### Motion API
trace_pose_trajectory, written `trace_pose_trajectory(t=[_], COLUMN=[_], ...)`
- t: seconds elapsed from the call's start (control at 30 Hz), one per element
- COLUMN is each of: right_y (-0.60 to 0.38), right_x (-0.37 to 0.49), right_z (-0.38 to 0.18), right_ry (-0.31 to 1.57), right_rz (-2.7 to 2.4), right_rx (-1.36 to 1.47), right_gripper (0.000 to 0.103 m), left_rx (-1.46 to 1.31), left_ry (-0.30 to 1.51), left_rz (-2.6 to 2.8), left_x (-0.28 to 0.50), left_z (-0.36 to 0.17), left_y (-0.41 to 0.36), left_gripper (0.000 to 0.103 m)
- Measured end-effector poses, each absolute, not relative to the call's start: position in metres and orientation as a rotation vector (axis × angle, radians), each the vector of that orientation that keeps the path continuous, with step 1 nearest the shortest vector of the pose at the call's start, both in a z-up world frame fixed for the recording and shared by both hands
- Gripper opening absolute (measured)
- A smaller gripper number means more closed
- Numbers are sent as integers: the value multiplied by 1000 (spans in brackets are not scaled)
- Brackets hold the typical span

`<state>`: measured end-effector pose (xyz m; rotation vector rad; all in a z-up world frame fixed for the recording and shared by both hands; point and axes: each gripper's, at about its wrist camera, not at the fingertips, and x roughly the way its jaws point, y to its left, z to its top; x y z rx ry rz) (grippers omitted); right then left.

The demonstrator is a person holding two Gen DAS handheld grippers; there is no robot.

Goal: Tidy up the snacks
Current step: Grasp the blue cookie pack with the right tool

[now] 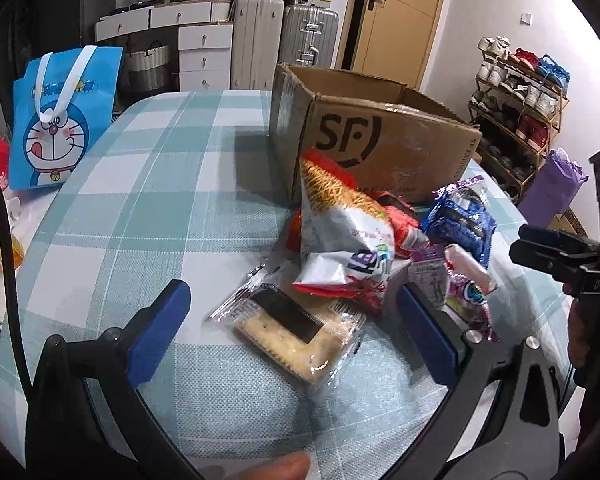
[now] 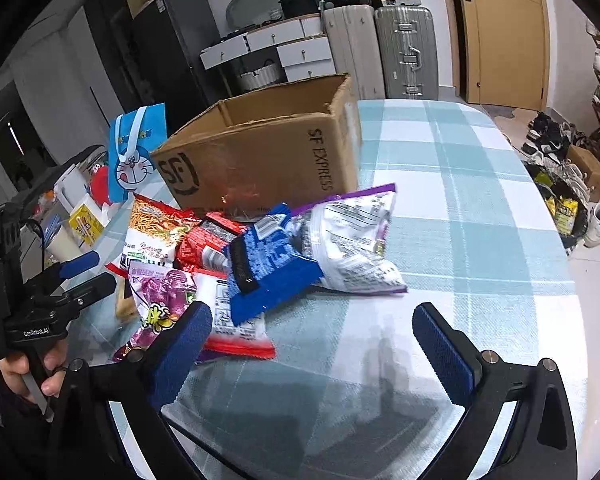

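A heap of snack packs lies on the checked tablecloth [image 1: 160, 168] in front of an open SF cardboard box [image 1: 380, 140] [image 2: 260, 160]. My left gripper [image 1: 292, 292] stands open over a clear cracker pack [image 1: 296, 332], which lies between its blue pads without touching them. Behind it are a noodle snack bag [image 1: 340, 216], a red pack [image 1: 400, 216], a blue cookie pack [image 1: 460, 216] and a pink candy bag [image 1: 468, 292]. My right gripper [image 2: 312, 312] is open and empty, just short of the blue cookie pack [image 2: 268, 268] and a silver bag [image 2: 352, 236].
A blue cartoon gift bag [image 1: 56, 120] [image 2: 136, 152] stands at the table's left edge beside small clutter. Bare cloth stretches right of the heap [image 2: 460, 208]. Suitcases [image 2: 404, 48], drawers and a shoe rack [image 1: 516, 108] stand beyond the table. A hand [image 2: 28, 376] holds the left gripper's handle.
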<state>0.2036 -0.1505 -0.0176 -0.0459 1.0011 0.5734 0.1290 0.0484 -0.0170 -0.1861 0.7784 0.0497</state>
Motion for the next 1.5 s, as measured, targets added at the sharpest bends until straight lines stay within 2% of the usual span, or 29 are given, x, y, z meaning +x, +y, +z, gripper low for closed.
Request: trace_pose_trajectory(t=[0.1, 0.4, 0.73, 0.8, 1.17, 1.23, 1.3, 1.47, 1.5], right_y=[-136, -94, -73, -73, -79, -84, -90, -96, -96], right_x=[204, 213, 221, 221, 236, 238, 239, 233, 231], right_z=[-16, -15, -22, -21, -44, -44, -40, -30, -29], right_ry=[984, 955, 967, 977, 1074, 1072, 1058, 1010, 1005], right_rz=[594, 655, 683, 700, 733, 738, 744, 742, 741], right_rx=[-92, -202, -304, -311, -177, -142, -105, -92, -98], right_gripper=[92, 80, 79, 72, 72, 66, 54, 36, 20], left_rx=[-205, -204, -211, -214, -208, -209, -211, -211, -211], left_ry=[781, 781, 789, 792, 789, 788, 786, 789, 789], left_rz=[36, 28, 29, 29, 27, 25, 22, 25, 25], left_x=[129, 129, 128, 128, 128, 128, 128, 127, 127], left_z=[-18, -18, -21, -21, -21, -21, -21, -20, -20], left_y=[51, 50, 52, 52, 50, 50, 50, 50, 49], left_gripper=[103, 103, 103, 103, 103, 103, 103, 103, 103])
